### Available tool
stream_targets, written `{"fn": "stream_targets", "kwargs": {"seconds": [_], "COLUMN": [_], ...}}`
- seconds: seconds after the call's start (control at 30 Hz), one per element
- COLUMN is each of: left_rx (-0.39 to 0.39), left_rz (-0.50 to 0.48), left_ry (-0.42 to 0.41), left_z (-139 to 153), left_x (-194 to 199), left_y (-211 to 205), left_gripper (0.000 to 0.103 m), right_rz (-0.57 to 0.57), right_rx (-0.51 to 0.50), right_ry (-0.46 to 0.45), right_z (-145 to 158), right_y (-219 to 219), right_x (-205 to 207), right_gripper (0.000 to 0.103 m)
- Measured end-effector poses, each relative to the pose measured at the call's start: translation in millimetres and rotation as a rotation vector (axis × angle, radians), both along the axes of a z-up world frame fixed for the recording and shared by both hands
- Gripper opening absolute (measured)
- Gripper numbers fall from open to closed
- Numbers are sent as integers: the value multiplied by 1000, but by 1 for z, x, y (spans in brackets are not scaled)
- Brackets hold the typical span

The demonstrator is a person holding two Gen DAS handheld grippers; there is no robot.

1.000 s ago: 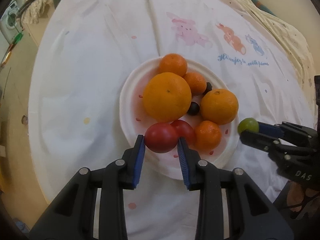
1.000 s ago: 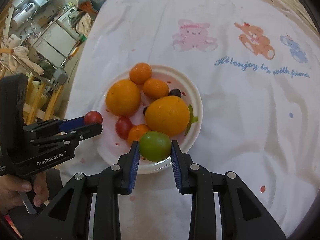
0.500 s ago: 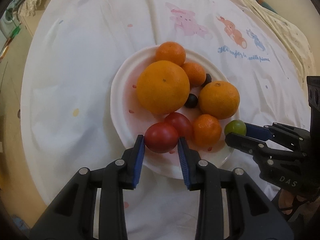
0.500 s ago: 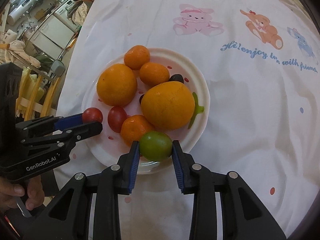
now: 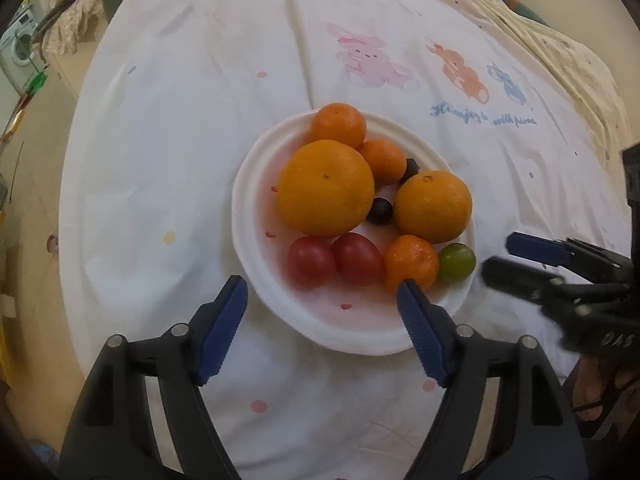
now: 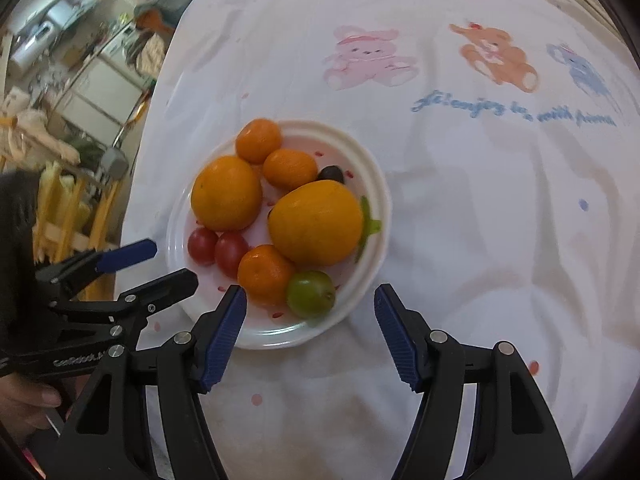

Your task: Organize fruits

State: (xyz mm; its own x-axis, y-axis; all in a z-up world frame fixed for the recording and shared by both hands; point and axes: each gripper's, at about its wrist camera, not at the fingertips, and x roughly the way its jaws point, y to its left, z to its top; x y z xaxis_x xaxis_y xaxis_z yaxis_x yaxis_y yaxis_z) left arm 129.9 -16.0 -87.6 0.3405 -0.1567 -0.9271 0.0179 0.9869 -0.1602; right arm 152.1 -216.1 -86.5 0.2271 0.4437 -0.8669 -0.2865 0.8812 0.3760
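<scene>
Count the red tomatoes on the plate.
2. Both red tomatoes lie side by side at the near edge of the white plate: one on the left, the other touching it, beside a small orange. Others may be hidden beneath the oranges.

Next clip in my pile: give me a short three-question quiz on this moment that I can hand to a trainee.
1. True or false: the green fruit lies on the white plate, beside a small orange.
2. How many red tomatoes are on the plate, and do they touch each other?
3. Is either the left gripper or the right gripper clamped on a fruit?

Key:
1. True.
2. Two; the left tomato and its neighbour sit side by side, touching.
3. No. Both sets of jaws are opening, their pads clear of the fruit, with nothing pinched between them.
</scene>
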Motion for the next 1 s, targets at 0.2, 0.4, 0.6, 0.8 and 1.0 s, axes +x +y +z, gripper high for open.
{"fn": "stream_targets", "kwargs": {"seconds": [0.2,0.4,0.6,0.8,1.0], "left_rx": [73,88,79,93,125], "left_rz": [46,95,110,119,154], "left_ry": [-60,-185,-262,-334,-402], "left_z": [17,51,74,87,98], "left_x": [-12,-35,-65,-94,-112], "left_y": [6,18,27,25,26], "left_gripper": [74,75,97,103,103], "right_rz": [-66,-125,-141,-140,-160], "right_rx": [38,85,101,20,-26], "right_ry": [-33,-110,-182,-299,-413], "right_z": [19,45,63,77,85], "right_y": [-16,-25,-26,-15,-10], "right_x": [-12,-35,-61,-90,-110], "right_gripper": [80,92,92,100,103]}}
